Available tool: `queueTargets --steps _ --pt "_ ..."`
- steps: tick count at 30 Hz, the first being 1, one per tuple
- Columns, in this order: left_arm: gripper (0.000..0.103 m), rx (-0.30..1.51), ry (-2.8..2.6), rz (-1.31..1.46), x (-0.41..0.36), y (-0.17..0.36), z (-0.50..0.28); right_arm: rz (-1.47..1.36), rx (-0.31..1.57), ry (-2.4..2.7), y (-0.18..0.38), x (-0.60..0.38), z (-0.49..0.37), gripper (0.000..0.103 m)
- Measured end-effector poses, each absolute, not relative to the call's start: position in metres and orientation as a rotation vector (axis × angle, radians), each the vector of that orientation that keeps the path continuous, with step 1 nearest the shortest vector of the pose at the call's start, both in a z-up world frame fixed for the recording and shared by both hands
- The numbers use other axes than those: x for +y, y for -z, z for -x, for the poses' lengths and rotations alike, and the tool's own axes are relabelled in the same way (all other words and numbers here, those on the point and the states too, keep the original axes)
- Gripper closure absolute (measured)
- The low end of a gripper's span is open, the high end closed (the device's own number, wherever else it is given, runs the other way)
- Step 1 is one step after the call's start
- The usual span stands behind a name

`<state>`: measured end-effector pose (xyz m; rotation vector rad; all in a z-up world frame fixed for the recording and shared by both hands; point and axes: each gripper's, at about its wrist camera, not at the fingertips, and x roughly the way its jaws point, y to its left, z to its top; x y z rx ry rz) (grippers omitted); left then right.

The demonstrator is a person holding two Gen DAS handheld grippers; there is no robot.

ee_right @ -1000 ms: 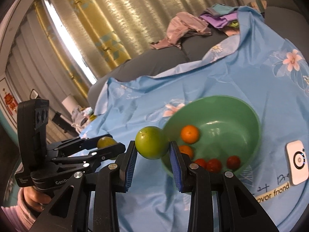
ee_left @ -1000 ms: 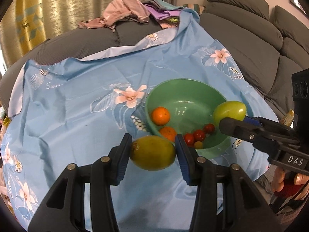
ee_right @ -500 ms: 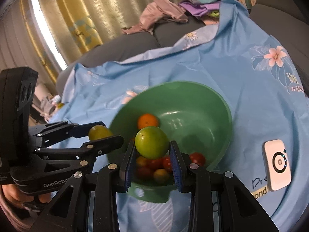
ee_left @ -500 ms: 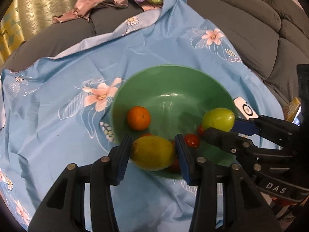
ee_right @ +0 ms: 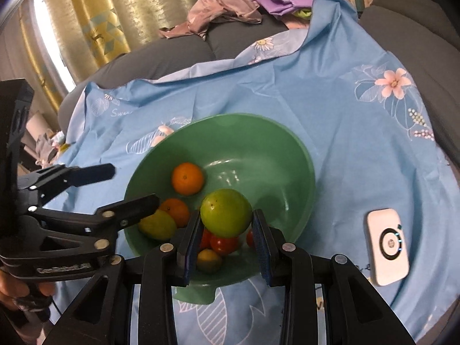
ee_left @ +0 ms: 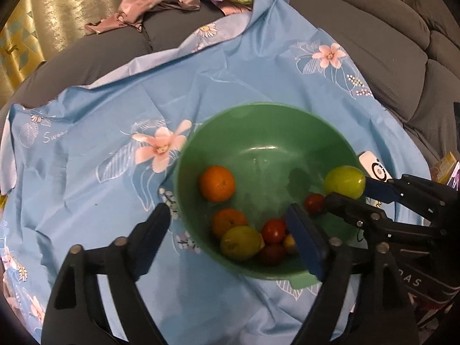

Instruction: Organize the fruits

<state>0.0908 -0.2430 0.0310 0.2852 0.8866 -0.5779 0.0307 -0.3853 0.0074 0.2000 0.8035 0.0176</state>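
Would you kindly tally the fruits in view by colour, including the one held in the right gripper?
Orange tangerines: 2
Red tomatoes: 3
Small yellow fruit: 1
Yellow-green fruit: 1
Green fruit, in right gripper: 1
Total: 8 visible

"Swee…" in white script on blue floral cloth, cut off, "DAS" partly legible on right gripper body

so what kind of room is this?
Probably a home living room: a grey sectional sofa draped with a blue floral cloth, gold curtains, and clothes heaped on the cushions.
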Motion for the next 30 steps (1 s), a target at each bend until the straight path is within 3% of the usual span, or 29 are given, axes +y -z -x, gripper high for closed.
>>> queueTargets --steps 4,5,8,11,30 --pt "0.007 0.860 0.558 -0.269 -0.237 -0.048 -0.083 -0.174 0.795 -0.010 -0.022 -0.381 -0.023 0.068" --pt "0.001 0.855 0.552 -0.262 -0.235 -0.053 -0.082 -0.168 0.793 -0.009 -0.026 -0.380 -0.023 0.068" --pt "0.001 0.851 0.530 -0.237 -0.229 -0.066 -0.078 -0.150 0.788 -0.002 -0.038 -0.377 -0.021 0.067" --pt "0.001 0.833 0.515 -0.206 -0.224 -0.080 -0.072 -0.122 0.775 -0.001 -0.052 -0.374 -0.020 0.056" --pt "0.001 0.808 0.462 -0.232 -0.214 -0.137 -0.069 -0.033 0.799 -0.073 -0.111 -0.362 -0.021 0.055"
